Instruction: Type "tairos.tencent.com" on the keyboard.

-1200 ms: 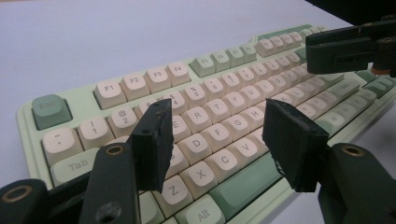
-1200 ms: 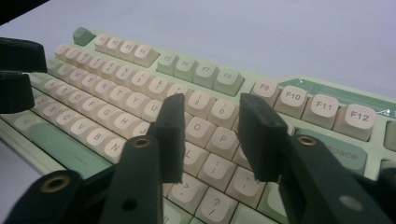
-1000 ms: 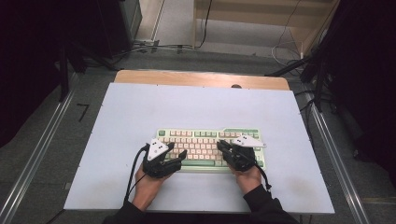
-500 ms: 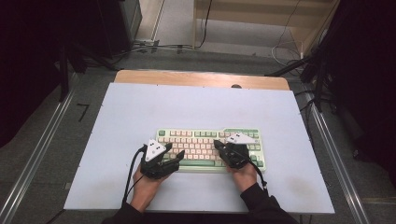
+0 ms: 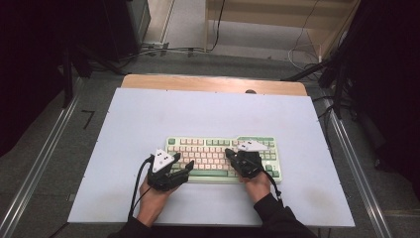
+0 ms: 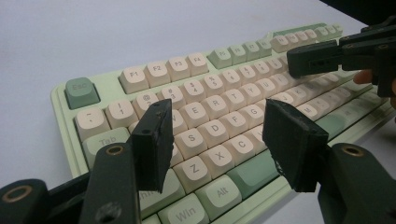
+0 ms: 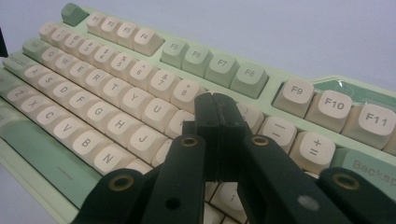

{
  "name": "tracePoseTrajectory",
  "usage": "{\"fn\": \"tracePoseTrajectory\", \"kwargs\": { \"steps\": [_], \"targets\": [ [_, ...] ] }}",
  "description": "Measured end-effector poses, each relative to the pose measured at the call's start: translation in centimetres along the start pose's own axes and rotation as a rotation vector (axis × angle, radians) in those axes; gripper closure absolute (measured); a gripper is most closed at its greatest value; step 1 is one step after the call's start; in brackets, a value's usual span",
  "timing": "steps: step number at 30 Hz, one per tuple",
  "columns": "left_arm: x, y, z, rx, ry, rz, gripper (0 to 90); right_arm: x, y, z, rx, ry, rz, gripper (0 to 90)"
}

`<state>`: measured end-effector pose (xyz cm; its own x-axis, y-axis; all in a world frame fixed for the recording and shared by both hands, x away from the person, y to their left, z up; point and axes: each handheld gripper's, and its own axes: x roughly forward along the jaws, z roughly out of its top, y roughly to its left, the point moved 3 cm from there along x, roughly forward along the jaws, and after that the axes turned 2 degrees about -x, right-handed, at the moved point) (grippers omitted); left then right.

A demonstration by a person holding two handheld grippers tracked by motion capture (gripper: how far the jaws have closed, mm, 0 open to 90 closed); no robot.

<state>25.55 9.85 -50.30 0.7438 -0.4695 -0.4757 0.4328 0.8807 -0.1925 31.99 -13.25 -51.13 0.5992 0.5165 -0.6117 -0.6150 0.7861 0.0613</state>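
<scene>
right gripper [image 7: 215, 112] jaws together over keyboard [image 7: 140, 93].

Lab – rail-framed table [image 5: 208, 119], trailing cables [image 5: 168, 49], dark curtains [image 5: 29, 59].

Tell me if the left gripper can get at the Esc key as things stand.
Probably yes: the left gripper hovers open over the keyboard's left letter keys, and nothing lies between it and the Esc key.

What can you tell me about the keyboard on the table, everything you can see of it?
The keyboard is pale green plastic with cream letter keys and darker green Esc, modifier and some function keys. It lies flat on the light table, near the person's edge. The shut right tongs hover at its number row; the open left tongs hover above its left end.
</scene>
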Motion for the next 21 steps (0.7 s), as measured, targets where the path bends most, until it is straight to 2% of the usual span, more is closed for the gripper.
{"fn": "tracePoseTrajectory", "kwargs": {
  "steps": [21],
  "targets": [
    [-0.12, 0.11, -0.06, -0.001, 0.000, 0.004, 43.6, 0.16, -0.02, 0.01, -0.005, 0.009, -0.003, 87.4]
  ]
}}
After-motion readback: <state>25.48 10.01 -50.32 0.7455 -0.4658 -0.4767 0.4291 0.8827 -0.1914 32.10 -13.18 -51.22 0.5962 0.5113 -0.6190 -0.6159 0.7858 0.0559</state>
